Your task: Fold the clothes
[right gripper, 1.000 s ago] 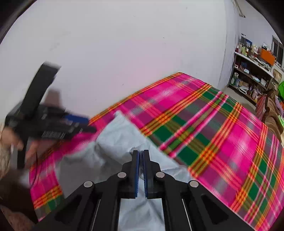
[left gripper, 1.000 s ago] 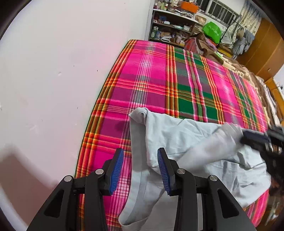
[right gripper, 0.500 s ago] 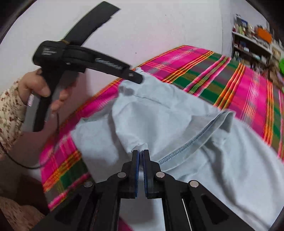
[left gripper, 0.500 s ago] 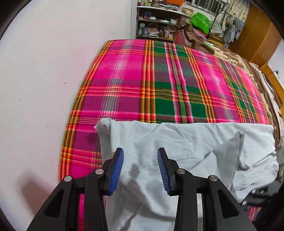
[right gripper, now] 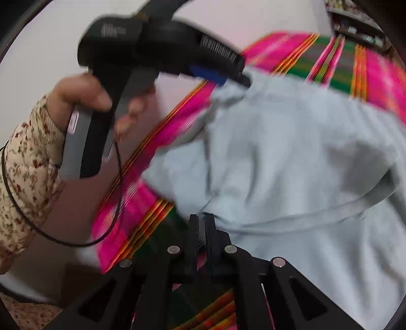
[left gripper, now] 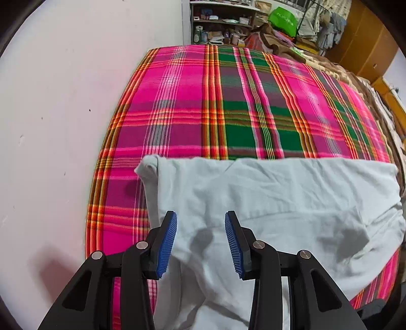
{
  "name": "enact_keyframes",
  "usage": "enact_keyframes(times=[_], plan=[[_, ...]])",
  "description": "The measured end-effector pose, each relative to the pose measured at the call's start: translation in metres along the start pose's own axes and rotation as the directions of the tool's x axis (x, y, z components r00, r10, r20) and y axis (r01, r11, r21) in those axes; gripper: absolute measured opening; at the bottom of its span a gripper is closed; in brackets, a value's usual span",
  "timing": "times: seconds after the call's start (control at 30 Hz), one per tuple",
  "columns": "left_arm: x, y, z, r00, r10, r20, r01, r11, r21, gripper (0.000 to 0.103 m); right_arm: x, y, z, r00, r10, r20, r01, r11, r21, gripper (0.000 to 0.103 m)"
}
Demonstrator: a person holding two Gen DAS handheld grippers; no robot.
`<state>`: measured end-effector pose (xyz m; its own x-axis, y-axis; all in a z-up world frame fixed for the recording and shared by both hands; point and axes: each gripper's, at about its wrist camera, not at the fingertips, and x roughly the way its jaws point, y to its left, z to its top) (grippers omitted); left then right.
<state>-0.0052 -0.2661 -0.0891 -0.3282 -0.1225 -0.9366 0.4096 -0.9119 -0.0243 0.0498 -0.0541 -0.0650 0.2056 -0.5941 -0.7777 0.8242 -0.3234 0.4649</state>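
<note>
A light grey-blue shirt [left gripper: 266, 198] lies across the near part of a pink and green plaid blanket [left gripper: 228, 106], its far edge straight and a sleeve [left gripper: 148, 170] sticking out at the left. My left gripper [left gripper: 200, 223] hovers just above the shirt's left part, open, with nothing between its blue pads. In the blurred right wrist view, my right gripper [right gripper: 201, 218] is shut on the shirt [right gripper: 291, 157] at its near edge. There the left gripper [right gripper: 228, 76] shows over the shirt's far corner, held by a hand [right gripper: 83, 94] in a floral sleeve.
A white wall [left gripper: 63, 101] runs along the blanket's left edge. At the far end stand a cluttered shelf [left gripper: 220, 22], a green bag [left gripper: 283, 17] and wooden wardrobes [left gripper: 362, 38]. A brown blanket [left gripper: 330, 66] borders the right side. A thin black cable [right gripper: 83, 241] hangs from the left gripper's handle.
The shirt went from a bunched heap to a flatter spread with a straight far edge. The right gripper stayed shut and drew its hold toward the near edge. The left gripper stayed open.
</note>
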Motion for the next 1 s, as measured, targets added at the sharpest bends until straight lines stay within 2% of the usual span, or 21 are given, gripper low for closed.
enact_keyframes(times=[0.1, 0.17, 0.2, 0.27, 0.33, 0.37, 0.5, 0.57, 0.67, 0.77, 0.8, 0.83, 0.9, 1.0], plan=[[-0.005, -0.001, -0.01, 1.0, 0.021, -0.015, -0.021, 1.0, 0.003, 0.041, 0.003, 0.003, -0.004, 0.999, 0.03, -0.038, -0.03, 0.999, 0.012, 0.007], [-0.014, 0.001, -0.021, 0.999, -0.027, -0.023, 0.027, 1.0, -0.015, 0.041, -0.022, -0.007, -0.002, 1.0, -0.013, 0.021, 0.012, 1.0, 0.021, 0.007], [-0.018, 0.002, -0.027, 0.999, -0.047, -0.025, 0.047, 0.999, -0.027, 0.041, -0.04, -0.017, -0.001, 0.996, -0.057, 0.065, 0.055, 0.998, 0.036, 0.007], [-0.028, 0.005, -0.044, 0.993, -0.115, -0.034, 0.112, 0.989, -0.093, 0.041, -0.071, -0.039, 0.002, 0.974, -0.179, 0.14, 0.168, 0.982, 0.085, 0.013], [-0.036, 0.006, -0.061, 0.983, -0.18, -0.042, 0.172, 0.974, -0.15, 0.041, -0.088, -0.056, 0.0, 0.949, -0.268, 0.165, 0.249, 0.96, 0.124, 0.017], [-0.038, 0.004, -0.07, 0.977, -0.21, -0.045, 0.199, 0.965, -0.173, 0.041, -0.092, -0.065, 0.0, 0.945, -0.284, 0.16, 0.26, 0.953, 0.153, 0.018], [-0.034, -0.011, -0.097, 0.955, -0.278, -0.1, 0.251, 0.942, -0.223, 0.041, -0.097, -0.097, 0.003, 0.957, -0.239, 0.163, 0.187, 0.941, 0.284, 0.022], [-0.031, -0.017, -0.109, 0.942, -0.313, -0.122, 0.276, 0.928, -0.251, 0.041, -0.093, -0.103, 0.006, 0.968, -0.182, 0.175, 0.118, 0.939, 0.322, 0.024], [-0.025, -0.012, -0.117, 0.95, -0.287, -0.118, 0.239, 0.919, -0.312, 0.041, -0.086, -0.109, 0.01, 0.975, -0.126, 0.184, 0.057, 0.94, 0.337, 0.027], [-0.023, -0.015, -0.122, 0.949, -0.287, -0.13, 0.232, 0.915, -0.329, 0.041, -0.075, -0.103, 0.017, 0.972, -0.184, 0.145, 0.137, 0.949, 0.285, 0.028], [-0.024, -0.019, -0.124, 0.955, -0.26, -0.14, 0.208, 0.928, -0.308, 0.041, -0.073, -0.1, 0.016, 0.971, -0.2, 0.129, 0.163, 0.953, 0.255, 0.028], [-0.023, -0.019, -0.126, 0.951, -0.274, -0.142, 0.217, 0.921, -0.323, 0.041, -0.07, -0.098, 0.015, 0.97, -0.215, 0.115, 0.186, 0.956, 0.226, 0.028], [-0.022, -0.019, -0.128, 0.946, -0.293, -0.135, 0.231, 0.907, -0.351, 0.041, -0.068, -0.095, 0.015, 0.972, -0.212, 0.105, 0.189, 0.963, 0.19, 0.028], [-0.025, -0.021, -0.129, 0.945, -0.307, -0.111, 0.245, 0.891, -0.383, 0.041, -0.068, -0.1, 0.014, 0.981, -0.165, 0.105, 0.139, 0.966, 0.218, 0.028]])
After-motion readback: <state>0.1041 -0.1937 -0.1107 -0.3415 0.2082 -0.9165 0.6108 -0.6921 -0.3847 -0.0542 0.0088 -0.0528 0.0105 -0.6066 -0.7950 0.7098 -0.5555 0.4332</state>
